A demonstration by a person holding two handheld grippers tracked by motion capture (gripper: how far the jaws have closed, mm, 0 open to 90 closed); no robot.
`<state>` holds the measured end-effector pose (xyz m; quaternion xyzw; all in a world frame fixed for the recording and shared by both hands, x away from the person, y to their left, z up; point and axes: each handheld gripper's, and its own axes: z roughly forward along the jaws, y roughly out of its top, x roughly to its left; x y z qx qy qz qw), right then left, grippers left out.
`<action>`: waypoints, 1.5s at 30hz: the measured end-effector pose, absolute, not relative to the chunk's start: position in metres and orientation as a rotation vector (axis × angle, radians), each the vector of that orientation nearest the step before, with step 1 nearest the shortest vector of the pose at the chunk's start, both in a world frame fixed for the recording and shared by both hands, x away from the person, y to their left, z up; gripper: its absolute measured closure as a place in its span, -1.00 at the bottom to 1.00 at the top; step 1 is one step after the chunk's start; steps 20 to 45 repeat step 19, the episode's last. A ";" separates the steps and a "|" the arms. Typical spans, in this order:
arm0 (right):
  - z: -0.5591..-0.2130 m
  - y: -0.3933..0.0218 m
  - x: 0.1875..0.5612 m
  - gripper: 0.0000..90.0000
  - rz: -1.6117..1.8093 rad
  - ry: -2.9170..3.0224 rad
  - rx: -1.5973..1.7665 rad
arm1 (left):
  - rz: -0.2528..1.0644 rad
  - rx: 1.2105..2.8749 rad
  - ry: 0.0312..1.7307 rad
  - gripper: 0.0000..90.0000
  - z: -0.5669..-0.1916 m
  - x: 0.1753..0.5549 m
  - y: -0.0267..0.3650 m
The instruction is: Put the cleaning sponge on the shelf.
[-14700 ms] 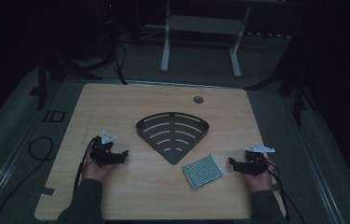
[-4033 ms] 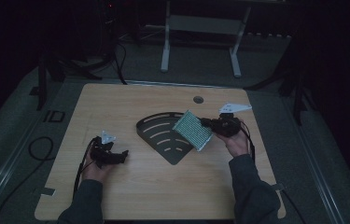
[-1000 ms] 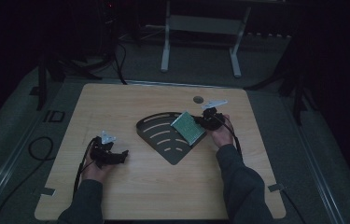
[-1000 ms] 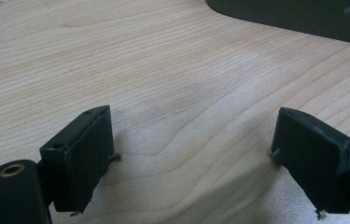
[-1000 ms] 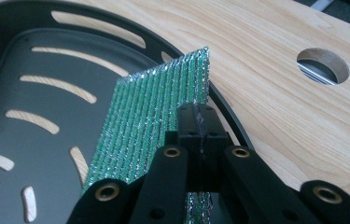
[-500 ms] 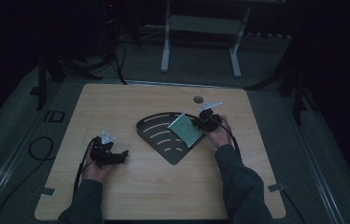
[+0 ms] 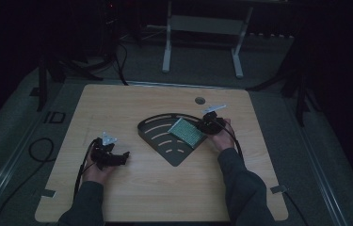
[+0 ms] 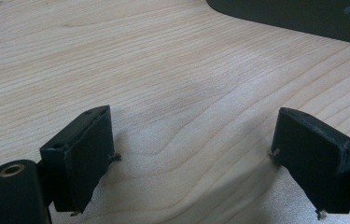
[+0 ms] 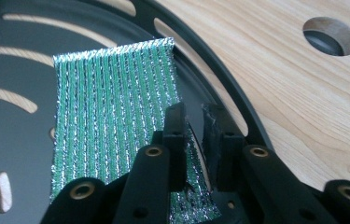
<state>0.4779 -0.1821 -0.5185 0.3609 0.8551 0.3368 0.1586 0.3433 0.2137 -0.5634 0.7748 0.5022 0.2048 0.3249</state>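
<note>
A green and silver ribbed pad [image 7: 187, 133] [image 9: 112, 112] lies on the black slotted fan-shaped tray [image 7: 160, 136] [image 9: 18, 60], at its right side. My right gripper [image 7: 202, 129] [image 9: 194, 112] is at the pad's right edge. Its jaws have just been opening and now stand a little apart, with the pad's thin edge between them and the pads not pressing on it. My left gripper [image 7: 123, 157] [image 8: 193, 126] rests low over bare wood left of the tray, open wide with nothing between its fingers.
A round hole [image 7: 200, 100] [image 9: 331, 35] is in the wooden table [image 7: 259, 155] behind the right gripper. A black cable [image 7: 37, 150] loops off the table's left edge. A metal stand [image 7: 202, 28] is on the floor beyond the table.
The pad has come down from a tilted hold to lie flat on the tray, with the right hand staying beside it. The left hand has not moved.
</note>
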 end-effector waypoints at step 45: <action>-0.496 -0.201 0.460 0.35 1.047 2.323 1.095 | 0.538 2.032 1.317 -0.71 -0.563 0.343 0.214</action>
